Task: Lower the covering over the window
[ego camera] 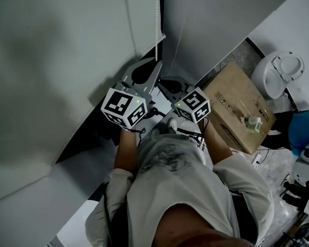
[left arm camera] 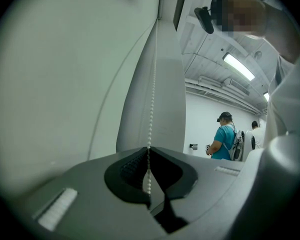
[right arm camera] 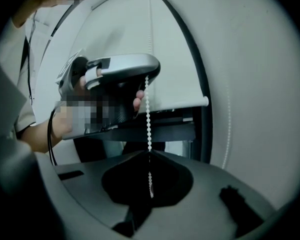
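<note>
Left tool (left arm camera: 149, 150) and right tool (right arm camera: 150, 154) both clamped shut on the bead chain (left arm camera: 153, 94) beside the blind (right arm camera: 170, 59).

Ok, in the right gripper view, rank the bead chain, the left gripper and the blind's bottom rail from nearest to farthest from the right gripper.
1. The bead chain: pinched between the shut jaws of the right gripper.
2. The left gripper: just above, shut on the same chain.
3. The blind's bottom rail: behind both, across the window.

Bare white workroom — ceiling strip light (left arm camera: 238, 66), cardboard box (ego camera: 238, 104), person (left arm camera: 224, 143) with backpack
</note>
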